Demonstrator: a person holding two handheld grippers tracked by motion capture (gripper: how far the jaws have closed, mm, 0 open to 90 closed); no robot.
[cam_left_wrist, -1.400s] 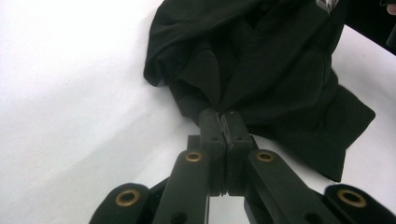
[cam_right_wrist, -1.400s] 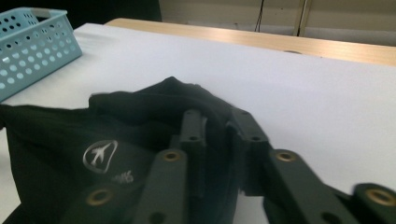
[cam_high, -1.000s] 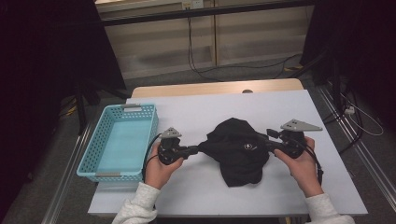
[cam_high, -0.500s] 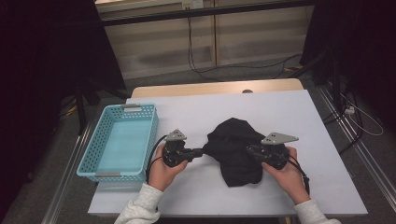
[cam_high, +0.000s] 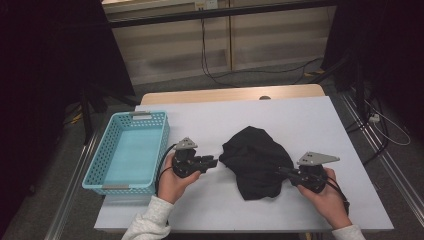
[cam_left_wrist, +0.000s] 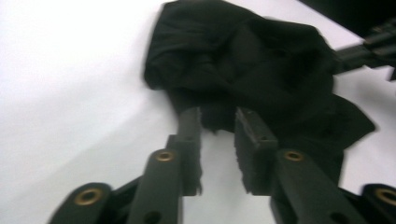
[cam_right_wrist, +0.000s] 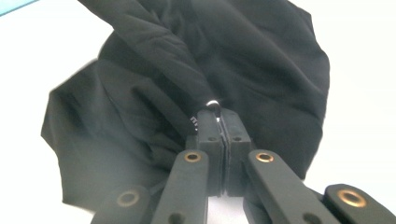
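White tabletop (cam_high: 310, 125) fills the middle of the high view, with dark, hard-to-read surroundings beyond it. On it lies a crumpled black garment (cam_high: 257, 160); what kind of garment cannot be told. The right gripper (cam_high: 286, 173) has just been closing, and its jaws are pinched tight on a fold at the cloth's near right edge, the fold vanishing between them. The left gripper (cam_high: 212, 161) has just been opening; its jaws stand slightly apart at the garment's left edge, their tips against the fabric without clamping it. A light blue plastic basket (cam_high: 102, 170) sits at the left.
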